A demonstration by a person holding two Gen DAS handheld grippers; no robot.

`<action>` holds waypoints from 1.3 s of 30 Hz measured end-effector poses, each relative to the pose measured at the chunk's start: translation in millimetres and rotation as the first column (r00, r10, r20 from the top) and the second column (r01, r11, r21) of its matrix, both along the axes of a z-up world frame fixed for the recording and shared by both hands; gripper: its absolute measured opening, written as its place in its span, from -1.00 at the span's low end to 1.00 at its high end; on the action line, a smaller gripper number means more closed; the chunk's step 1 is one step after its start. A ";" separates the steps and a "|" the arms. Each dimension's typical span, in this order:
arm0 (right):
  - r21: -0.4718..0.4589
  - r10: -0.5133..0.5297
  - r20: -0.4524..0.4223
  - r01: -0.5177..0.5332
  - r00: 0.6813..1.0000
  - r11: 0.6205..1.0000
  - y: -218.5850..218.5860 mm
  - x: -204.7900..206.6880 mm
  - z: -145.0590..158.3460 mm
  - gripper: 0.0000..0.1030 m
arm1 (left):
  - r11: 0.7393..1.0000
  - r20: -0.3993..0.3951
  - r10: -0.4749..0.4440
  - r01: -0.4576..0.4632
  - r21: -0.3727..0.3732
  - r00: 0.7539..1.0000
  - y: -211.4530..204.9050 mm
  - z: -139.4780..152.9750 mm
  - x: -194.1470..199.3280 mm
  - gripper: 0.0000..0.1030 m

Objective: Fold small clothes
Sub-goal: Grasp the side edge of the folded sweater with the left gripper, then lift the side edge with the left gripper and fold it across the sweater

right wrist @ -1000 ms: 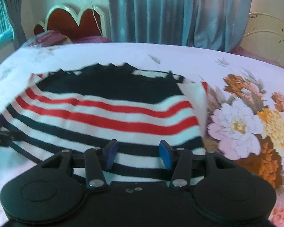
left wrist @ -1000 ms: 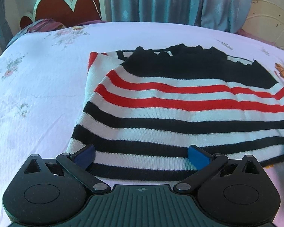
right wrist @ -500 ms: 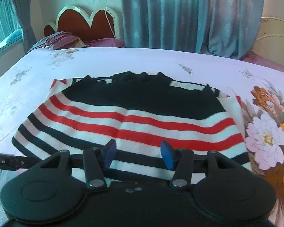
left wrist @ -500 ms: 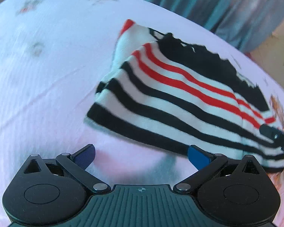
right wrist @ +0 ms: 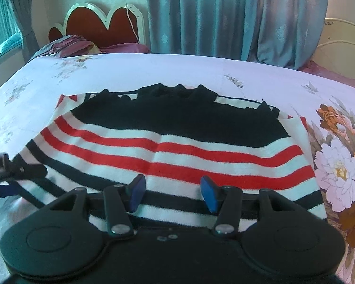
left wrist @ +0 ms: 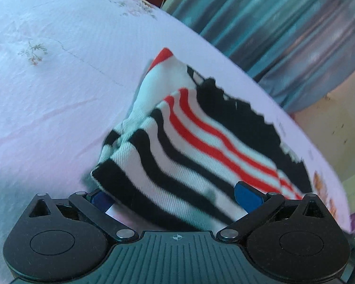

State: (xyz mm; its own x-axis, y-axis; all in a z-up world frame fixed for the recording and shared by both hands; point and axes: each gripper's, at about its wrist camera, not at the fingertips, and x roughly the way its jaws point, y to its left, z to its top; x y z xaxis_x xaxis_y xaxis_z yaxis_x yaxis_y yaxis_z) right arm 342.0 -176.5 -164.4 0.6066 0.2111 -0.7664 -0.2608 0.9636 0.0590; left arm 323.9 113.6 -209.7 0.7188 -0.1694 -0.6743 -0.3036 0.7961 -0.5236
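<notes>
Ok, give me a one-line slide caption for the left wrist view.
Open left tongs straddle the near corner of a striped sweater lying on a pale floral bedsheet.

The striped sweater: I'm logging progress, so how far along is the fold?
Done: the striped sweater lies on the bed, sides apparently tucked in. In hand: the left gripper, fingers wide, straddles its near corner. Left: closing on it and folding the hem over.

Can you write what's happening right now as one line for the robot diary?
step: grasping hem | striped sweater: flat on bed | left gripper: open | right gripper: open
</notes>
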 end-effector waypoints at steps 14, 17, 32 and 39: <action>-0.081 -0.020 0.033 0.023 0.999 0.996 13.0 19.2 -32.2 0.01 | 0.988 0.080 0.133 -0.126 -0.085 0.988 18.7 -17.4 13.3 -0.38; -0.114 -0.007 0.038 0.011 0.999 0.993 18.8 18.2 -30.4 0.00 | 0.987 0.083 0.141 -0.133 -0.094 0.987 18.9 -16.5 14.0 -0.55; 0.220 -0.168 0.000 0.164 0.986 0.962 -56.3 17.3 -6.1 -0.01 | 0.924 0.302 -0.313 0.215 0.316 0.900 -105.9 89.9 37.5 -0.69; 0.231 -0.273 0.006 0.264 0.962 0.936 -133.8 1.6 12.2 -0.01 | 0.808 0.214 -0.540 0.430 0.404 0.814 -203.8 74.1 50.7 -0.68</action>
